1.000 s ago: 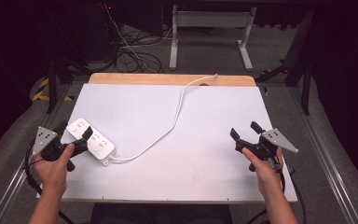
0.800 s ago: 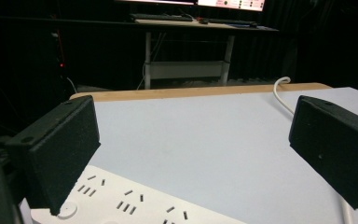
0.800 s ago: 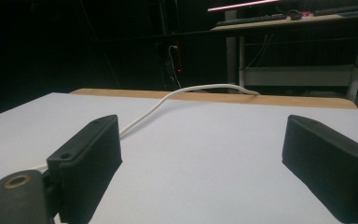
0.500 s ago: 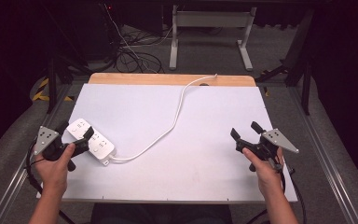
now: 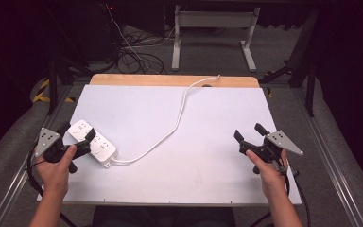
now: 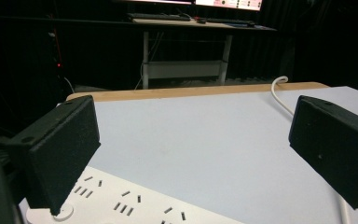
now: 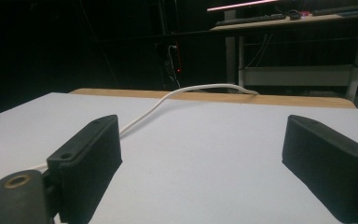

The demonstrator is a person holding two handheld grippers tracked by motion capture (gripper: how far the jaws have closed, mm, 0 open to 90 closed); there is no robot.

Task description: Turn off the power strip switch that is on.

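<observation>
- Two claws in frame, one per hand, both over a white bench (image 5: 208, 142) with a wooden strip along its far edge.
- Left claw (image 5: 78, 135): held in the person's left hand (image 5: 56, 163) at the near-left corner of the bench. Jaws spread wide, released, nothing between them. In the high view the jaws straddle the near end of a white power strip (image 5: 92, 143); whether they touch it cannot be told.
- Left gripper view: the left claw (image 6: 193, 154) has its jaws well apart; the power strip (image 6: 121, 200) lies low between them, slotted sockets facing up, its round button just beside the jaw at the view's left.
- Power strip position: near-left part of the bench, lying flat, set diagonally.
- White cable (image 5: 175, 125): leaves the strip's near-right end, curves across the middle of the bench and runs to the far wooden edge, where it goes over.
- Right claw (image 5: 248, 133): held in the right hand (image 5: 269, 172) at the near-right side of the bench, well apart from strip and cable. Jaws released, empty.
- Right gripper view: right claw (image 7: 200, 158) with jaws wide over bare bench; the cable (image 7: 168, 100) crosses beyond them towards the far edge.
- Background: dark floor with a tangle of dark cables (image 5: 137, 52) and a grey desk frame (image 5: 212, 33) beyond the bench.
</observation>
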